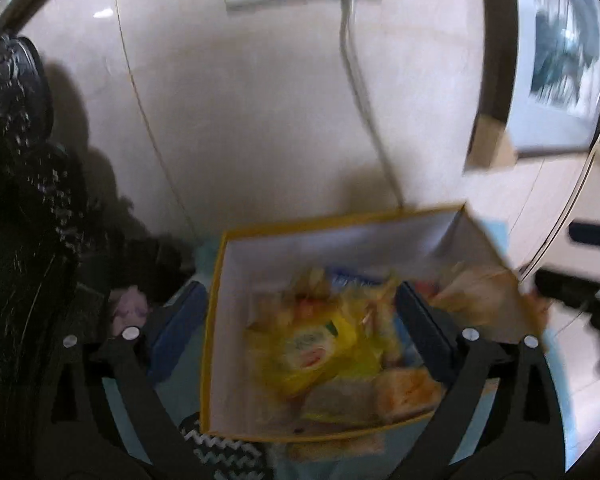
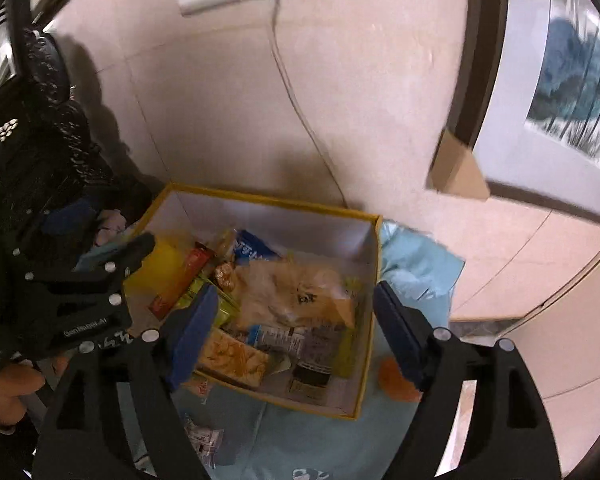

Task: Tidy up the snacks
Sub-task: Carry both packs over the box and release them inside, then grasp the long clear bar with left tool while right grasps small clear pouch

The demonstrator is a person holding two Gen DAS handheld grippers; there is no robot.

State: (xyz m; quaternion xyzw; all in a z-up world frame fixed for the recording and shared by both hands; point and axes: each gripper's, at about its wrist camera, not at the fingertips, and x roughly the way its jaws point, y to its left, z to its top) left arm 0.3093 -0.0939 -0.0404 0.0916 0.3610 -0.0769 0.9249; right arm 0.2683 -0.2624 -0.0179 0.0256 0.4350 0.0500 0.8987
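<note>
Both tongs, left (image 1: 300,316) and right (image 2: 296,328), gape wide and empty over the snack-filled box (image 2: 372,264) just ahead, so a careless plunge could snag its thin wall and tip it.

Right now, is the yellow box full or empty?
Mostly full: snack packets cover the floor of the yellow box, open-topped, no lid on it.
</note>
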